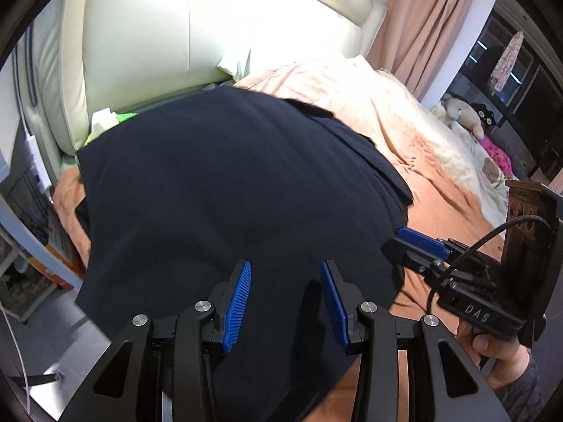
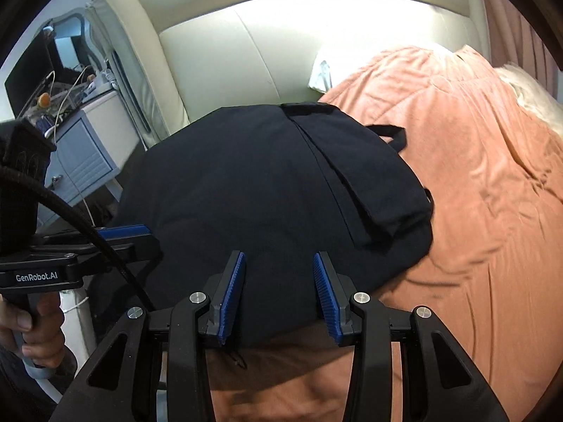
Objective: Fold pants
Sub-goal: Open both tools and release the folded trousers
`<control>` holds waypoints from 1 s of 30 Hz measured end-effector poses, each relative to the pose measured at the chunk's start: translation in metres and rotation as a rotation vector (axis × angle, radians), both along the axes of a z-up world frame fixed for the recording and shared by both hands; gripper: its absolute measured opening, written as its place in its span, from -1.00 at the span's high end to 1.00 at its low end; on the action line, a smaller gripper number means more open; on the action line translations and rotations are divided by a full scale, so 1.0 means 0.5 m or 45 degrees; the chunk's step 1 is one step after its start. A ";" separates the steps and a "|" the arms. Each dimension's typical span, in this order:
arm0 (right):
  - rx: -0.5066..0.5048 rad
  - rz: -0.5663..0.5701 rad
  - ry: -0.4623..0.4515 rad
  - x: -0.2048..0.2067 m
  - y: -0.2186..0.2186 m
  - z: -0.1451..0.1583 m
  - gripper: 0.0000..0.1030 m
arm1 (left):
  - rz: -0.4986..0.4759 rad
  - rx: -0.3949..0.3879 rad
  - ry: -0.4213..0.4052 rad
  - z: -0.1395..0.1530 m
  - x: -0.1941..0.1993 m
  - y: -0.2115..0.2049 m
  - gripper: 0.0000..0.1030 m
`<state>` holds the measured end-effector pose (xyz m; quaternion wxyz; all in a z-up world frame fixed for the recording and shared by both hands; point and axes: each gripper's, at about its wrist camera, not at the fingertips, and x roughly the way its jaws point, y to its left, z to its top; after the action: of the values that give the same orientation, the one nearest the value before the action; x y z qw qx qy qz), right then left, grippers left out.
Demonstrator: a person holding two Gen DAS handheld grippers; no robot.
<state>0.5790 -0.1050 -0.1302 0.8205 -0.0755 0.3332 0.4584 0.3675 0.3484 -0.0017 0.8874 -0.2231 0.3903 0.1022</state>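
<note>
- Lying folded on the orange bed cover (image 2: 475, 211), the dark pants (image 2: 267, 190) reach toward the cream headboard (image 2: 218, 56).
- Both claws, left (image 1: 285, 302) and right (image 2: 279, 295), hover part-open and empty.
- Pants' near edge hidden behind claws.

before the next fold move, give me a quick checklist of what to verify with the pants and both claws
1. Pants lie on the orange bedspread: ok.
2. Left claw holds no cloth, pads apart above the fabric: ok.
3. Right claw holds no cloth, pads apart over the near edge: ok.
4. Pants are flat and smooth: not ok, a strip of fabric and a loop stick out on the right.
5. Near edge of the pants is within reach of both claws: ok.
6. Left edge stays on the bed: cannot tell.
</note>
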 end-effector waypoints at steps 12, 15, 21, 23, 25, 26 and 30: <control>0.111 -0.101 0.009 -0.074 -0.082 0.128 -0.09 | 0.027 0.043 -0.067 0.101 -0.085 -0.027 -0.13; 0.104 -0.130 0.005 -0.107 -0.104 0.143 -0.21 | 0.023 0.060 -0.080 0.123 -0.113 -0.047 -0.24; 0.103 -0.204 -0.039 -0.186 -0.170 0.166 -0.61 | 0.012 0.101 -0.119 0.157 -0.173 -0.099 -0.75; 0.121 -0.234 -0.047 -0.214 -0.201 0.174 -0.70 | -0.003 0.123 -0.133 0.169 -0.196 -0.123 -0.87; 0.117 -0.278 -0.078 -0.246 -0.230 0.182 -0.78 | -0.011 0.148 -0.139 0.178 -0.211 -0.144 -0.96; 0.115 -0.297 -0.090 -0.259 -0.242 0.183 -0.79 | -0.019 0.171 -0.147 0.185 -0.223 -0.161 -0.97; 0.083 -0.362 -0.124 -0.326 -0.290 0.192 -0.81 | -0.035 0.201 -0.166 0.200 -0.256 -0.197 -0.99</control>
<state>0.4160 -0.2502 -0.0342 0.8944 -0.0229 0.2851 0.3440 0.2394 0.2497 0.0984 0.9271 -0.1532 0.3255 0.1057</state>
